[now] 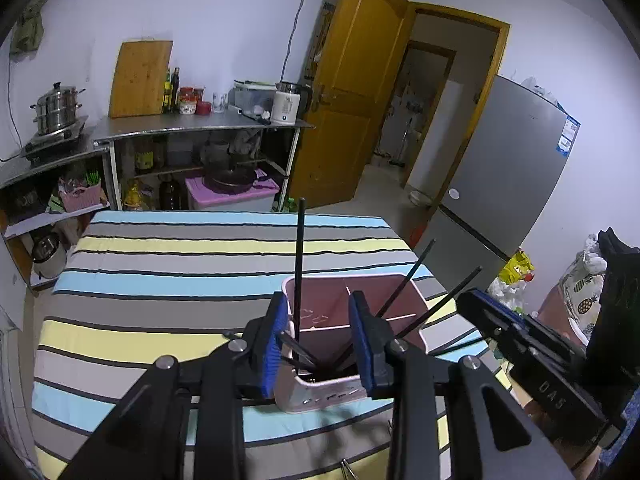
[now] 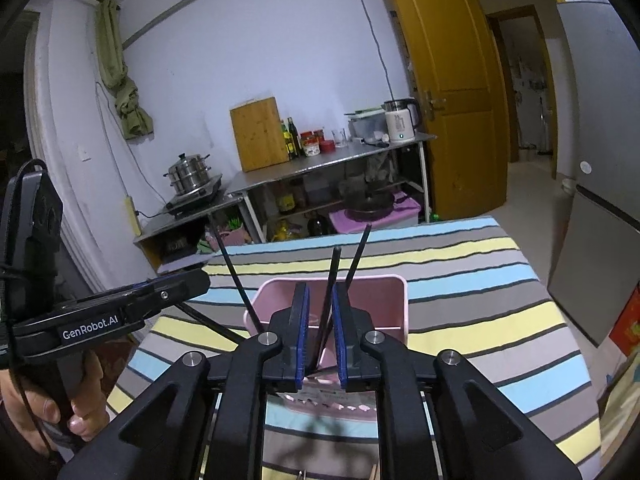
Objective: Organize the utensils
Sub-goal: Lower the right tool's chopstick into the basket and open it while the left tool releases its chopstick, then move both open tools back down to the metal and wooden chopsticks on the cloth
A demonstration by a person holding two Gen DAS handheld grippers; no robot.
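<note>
Four black chopsticks (image 1: 299, 264) already stand in the pink holder (image 1: 360, 300) on the striped surface (image 1: 160, 280). The left tool (image 1: 316, 332) hangs part-open over it, gripping nothing. The right tool (image 2: 321, 332) stands slightly apart around one chopstick (image 2: 332, 280), apparently released. A few utensils at the near edge probably remain.

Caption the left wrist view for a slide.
Left gripper open over a pink holder of black chopsticks on a striped tablecloth.
</note>
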